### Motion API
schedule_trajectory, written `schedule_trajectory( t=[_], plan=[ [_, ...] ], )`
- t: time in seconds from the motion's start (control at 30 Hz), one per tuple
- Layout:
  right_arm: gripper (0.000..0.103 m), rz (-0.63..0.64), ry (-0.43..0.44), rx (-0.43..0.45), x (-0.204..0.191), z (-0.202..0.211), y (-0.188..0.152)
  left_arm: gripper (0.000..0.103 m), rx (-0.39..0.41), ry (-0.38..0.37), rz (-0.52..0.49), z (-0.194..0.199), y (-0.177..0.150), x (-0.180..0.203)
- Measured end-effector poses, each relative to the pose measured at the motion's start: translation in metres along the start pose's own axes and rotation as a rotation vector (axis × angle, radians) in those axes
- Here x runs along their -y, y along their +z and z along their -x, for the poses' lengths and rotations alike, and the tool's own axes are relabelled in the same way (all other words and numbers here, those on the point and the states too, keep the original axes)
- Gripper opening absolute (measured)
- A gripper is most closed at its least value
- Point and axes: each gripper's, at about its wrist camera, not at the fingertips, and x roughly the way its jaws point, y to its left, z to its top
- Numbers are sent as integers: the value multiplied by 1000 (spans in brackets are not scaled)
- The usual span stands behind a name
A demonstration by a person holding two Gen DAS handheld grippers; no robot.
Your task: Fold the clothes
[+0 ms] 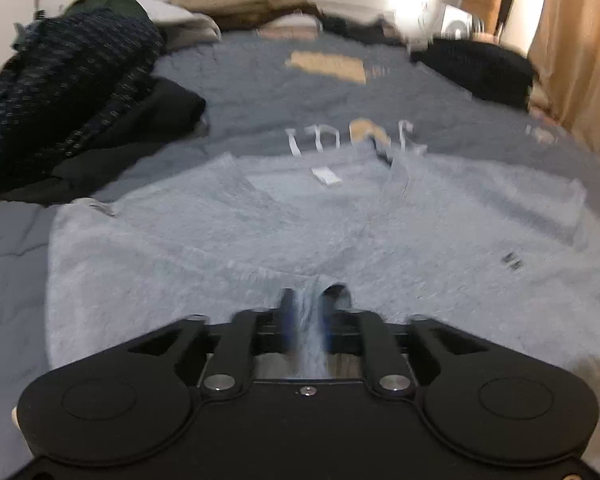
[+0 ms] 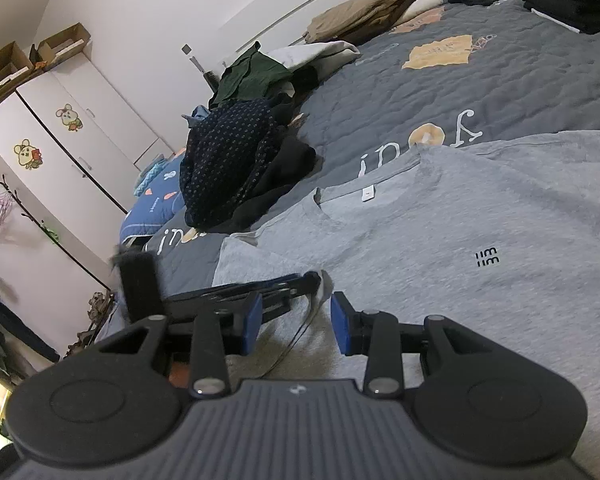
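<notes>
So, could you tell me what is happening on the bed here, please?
A person is folding a grey T-shirt spread flat on the grey quilt. The left gripper is pinching the shirt's near edge. The right gripper is open with the same edge between its blue pads. A pile of dark clothes waits nearby.

Clothes heap [image 2: 236, 164] seemingly blocks left; bedspread [image 2: 500, 80] beyond open

Your left gripper [image 1: 307, 309] pinches a fold of the grey T-shirt's [image 1: 300, 220] hem, the shirt lying spread on the dark grey quilt [image 1: 260, 92] beside a heap of dark clothes [image 1: 72, 96].
</notes>
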Motion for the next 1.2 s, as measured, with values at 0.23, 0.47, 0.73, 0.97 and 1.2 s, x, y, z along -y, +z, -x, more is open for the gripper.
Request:
schedule_trajectory(
  t=[0.23, 0.47, 0.73, 0.97, 1.2],
  plan=[
    [36, -10, -10, 4, 1, -1, 0, 46, 46, 51, -38, 81, -36, -15],
    [36, 40, -2, -6, -15, -1, -6, 9, 18, 64, 122, 98, -69, -17],
    [36, 82, 0, -18, -27, -2, -13, 9, -96, 120, 169, 81, -83, -17],
    [36, 92, -13, -27, -27, -5, -16, 10, 22, 121, 303, 100, -77, -42],
    [37, 101, -26, -36, -26, -9, -19, 10, -64, 143, 415, 79, -92, -70]
  ],
)
